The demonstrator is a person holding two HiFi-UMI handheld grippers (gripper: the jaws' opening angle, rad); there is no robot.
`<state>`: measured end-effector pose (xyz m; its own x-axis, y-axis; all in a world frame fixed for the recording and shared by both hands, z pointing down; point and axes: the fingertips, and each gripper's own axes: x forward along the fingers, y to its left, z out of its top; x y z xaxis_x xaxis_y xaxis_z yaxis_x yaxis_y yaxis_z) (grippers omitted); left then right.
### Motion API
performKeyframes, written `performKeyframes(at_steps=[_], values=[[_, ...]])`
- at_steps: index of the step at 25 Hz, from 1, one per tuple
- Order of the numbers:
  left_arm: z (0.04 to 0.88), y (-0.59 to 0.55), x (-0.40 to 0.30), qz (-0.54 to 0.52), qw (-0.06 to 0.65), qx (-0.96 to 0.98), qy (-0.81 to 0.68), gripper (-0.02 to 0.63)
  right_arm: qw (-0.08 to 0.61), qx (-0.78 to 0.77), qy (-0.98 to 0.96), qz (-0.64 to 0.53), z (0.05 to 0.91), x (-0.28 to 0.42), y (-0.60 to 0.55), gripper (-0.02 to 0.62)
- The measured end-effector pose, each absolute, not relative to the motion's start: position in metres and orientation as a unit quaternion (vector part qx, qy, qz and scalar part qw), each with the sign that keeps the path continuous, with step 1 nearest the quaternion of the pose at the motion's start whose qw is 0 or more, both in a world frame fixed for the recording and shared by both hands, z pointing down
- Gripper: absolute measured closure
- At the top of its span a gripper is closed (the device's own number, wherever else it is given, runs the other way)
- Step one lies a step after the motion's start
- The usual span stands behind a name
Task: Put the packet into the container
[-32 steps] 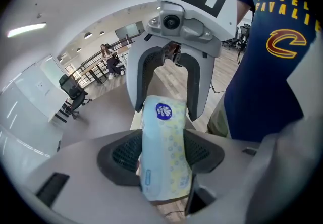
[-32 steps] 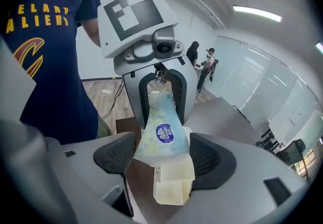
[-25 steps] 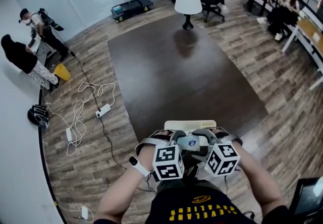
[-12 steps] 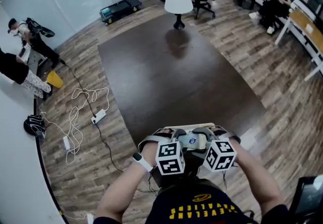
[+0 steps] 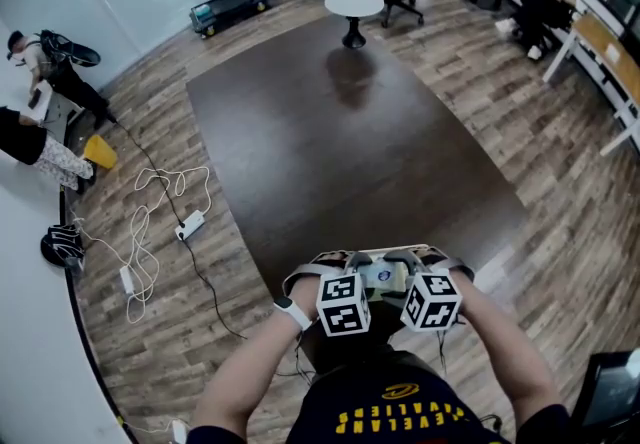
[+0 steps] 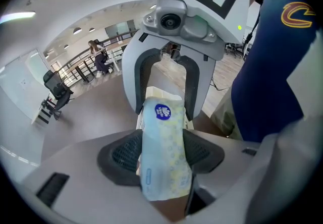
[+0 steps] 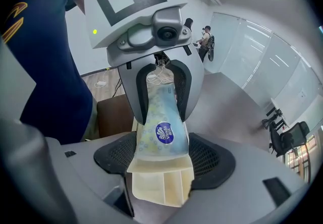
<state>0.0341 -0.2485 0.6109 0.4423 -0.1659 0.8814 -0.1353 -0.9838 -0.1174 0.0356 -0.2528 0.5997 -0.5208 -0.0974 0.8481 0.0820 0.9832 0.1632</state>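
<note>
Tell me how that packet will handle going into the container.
The packet looks soft and probably light: its film wrap dents between the jaws. Gripped from both ends, it would likely sag or swing if one end let go. The smooth film may slip under a loose pinch.

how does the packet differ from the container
The packet is soft-looking, patterned blue and yellow with a round blue logo; the container is plain cream with dividers. The packet is clamped by the left gripper and right gripper; the container is gripped by neither. Both are pale.
</note>
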Motion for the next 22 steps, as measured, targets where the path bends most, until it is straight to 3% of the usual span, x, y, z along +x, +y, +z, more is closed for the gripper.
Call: performKeyframes(at_steps=[22], values=[[0.662,-0.251,0.041,-0.524,-0.008,-0.849,0.068,0.368,0.544,-0.009,-0.834,-0.088,0.652,0.042,-0.256,0.261]])
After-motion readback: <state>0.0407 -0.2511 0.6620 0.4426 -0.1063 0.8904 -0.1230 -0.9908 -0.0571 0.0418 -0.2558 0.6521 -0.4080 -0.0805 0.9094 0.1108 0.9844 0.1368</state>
